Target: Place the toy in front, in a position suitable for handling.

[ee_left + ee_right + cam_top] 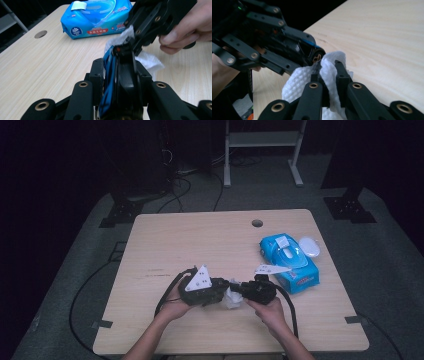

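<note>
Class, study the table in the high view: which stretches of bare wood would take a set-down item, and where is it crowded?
The table's whole left half and far edge up to the round hole lie bare. It is crowded at front centre, where both tools meet over the white wipe, and at the right, by the blue wipes pack.

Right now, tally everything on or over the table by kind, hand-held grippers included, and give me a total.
Black hand-held grippers: 2, left and right
Blue plastic packs of wet wipes: 1
White textured wipes clamped in the right one: 1
Flat blue-and-black objects clamped in the left one, kind unclear: 1
Small white oval objects beside the pack: 1
Total: 6
</note>
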{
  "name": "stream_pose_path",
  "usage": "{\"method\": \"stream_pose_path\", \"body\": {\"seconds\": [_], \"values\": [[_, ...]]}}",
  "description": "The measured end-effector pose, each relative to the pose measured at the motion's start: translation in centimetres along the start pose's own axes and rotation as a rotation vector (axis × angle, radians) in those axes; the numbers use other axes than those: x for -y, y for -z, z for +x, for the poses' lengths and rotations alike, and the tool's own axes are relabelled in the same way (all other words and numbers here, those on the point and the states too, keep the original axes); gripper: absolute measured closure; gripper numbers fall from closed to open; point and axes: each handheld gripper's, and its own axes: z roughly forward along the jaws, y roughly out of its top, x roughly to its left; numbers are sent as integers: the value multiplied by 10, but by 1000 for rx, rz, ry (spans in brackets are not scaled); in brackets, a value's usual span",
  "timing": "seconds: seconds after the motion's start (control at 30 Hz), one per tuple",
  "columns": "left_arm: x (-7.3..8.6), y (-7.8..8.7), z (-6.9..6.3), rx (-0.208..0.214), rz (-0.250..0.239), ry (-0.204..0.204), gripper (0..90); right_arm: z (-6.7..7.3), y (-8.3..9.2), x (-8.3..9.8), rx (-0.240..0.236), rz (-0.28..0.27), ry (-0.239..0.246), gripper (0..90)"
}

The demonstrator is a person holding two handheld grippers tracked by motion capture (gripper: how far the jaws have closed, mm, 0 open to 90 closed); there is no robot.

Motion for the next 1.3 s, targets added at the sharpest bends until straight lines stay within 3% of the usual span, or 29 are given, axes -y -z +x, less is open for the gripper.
{"method": "stream_pose_path", "body": {"seconds": [0.27, 0.57, 0.77, 0.93, 1.0, 1.1, 1.3], "values": [[2, 6, 0, 1, -31, 20, 672, 12, 8, -10, 34, -19, 67, 857], [20, 29, -2, -18, -53, 51, 667, 32, -13, -16, 15, 20, 159, 857], [38, 50, 1, -38, -89, 95, 655, 44, -30, -23, -9, 32, 184, 857], [45, 57, 0, -47, -63, 92, 645, 56, -46, -30, -44, 55, 216, 857], [52, 64, 0, -64, -53, 100, 645, 62, -54, -32, -45, 70, 244, 857], [58, 72, 0, -85, -48, 112, 644, 67, -66, -34, -60, 88, 251, 858], [72, 85, -1, -109, -7, 127, 642, 72, -86, -34, -50, 123, 280, 858]]}}
